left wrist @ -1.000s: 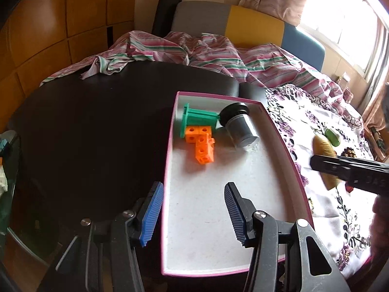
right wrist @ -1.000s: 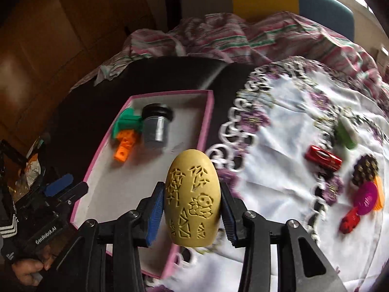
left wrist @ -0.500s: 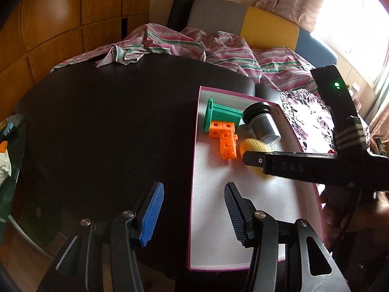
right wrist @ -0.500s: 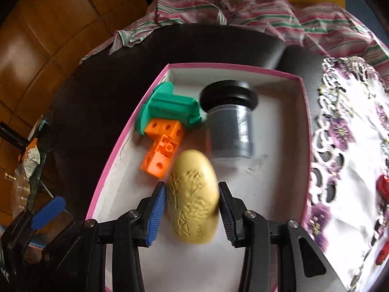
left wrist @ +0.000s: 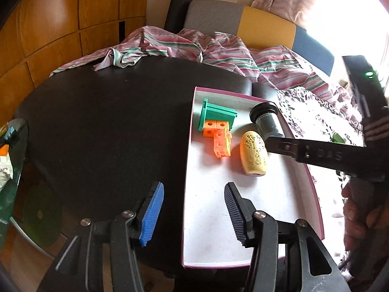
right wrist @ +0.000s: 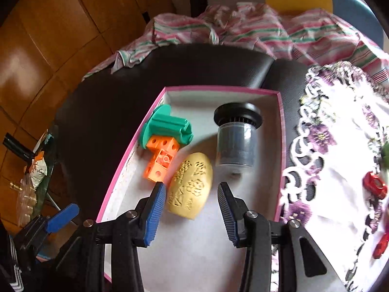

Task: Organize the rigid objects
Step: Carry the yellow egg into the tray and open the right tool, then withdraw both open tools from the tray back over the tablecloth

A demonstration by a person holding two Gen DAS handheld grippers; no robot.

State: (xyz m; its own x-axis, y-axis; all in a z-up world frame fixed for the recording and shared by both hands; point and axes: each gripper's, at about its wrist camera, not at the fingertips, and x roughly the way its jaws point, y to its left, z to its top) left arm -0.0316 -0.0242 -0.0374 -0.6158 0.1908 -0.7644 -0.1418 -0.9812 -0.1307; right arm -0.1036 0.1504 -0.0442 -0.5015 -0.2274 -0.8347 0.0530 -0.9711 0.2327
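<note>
A yellow carved egg (right wrist: 190, 185) lies in the pink-rimmed white tray (right wrist: 255, 243), next to an orange block piece (right wrist: 160, 160), a green spool (right wrist: 165, 126) and a dark jar with a black lid (right wrist: 235, 136). My right gripper (right wrist: 192, 209) is open, its fingers either side of the egg and apart from it. In the left wrist view the egg (left wrist: 254, 155) lies free in the tray (left wrist: 218, 231). My left gripper (left wrist: 192, 209) is open and empty, low over the tray's near left edge.
The tray sits on a black round table (left wrist: 109, 126). A flowered white cloth (right wrist: 340, 170) to the right carries a red toy car (right wrist: 374, 185), a green piece (right wrist: 385, 149) and other small toys. A striped cloth (left wrist: 194, 48) lies at the back.
My right gripper carried the egg from over the flowered cloth into the tray, set it down beside the orange piece and opened. My left gripper stayed open, its view shifting a little left.
</note>
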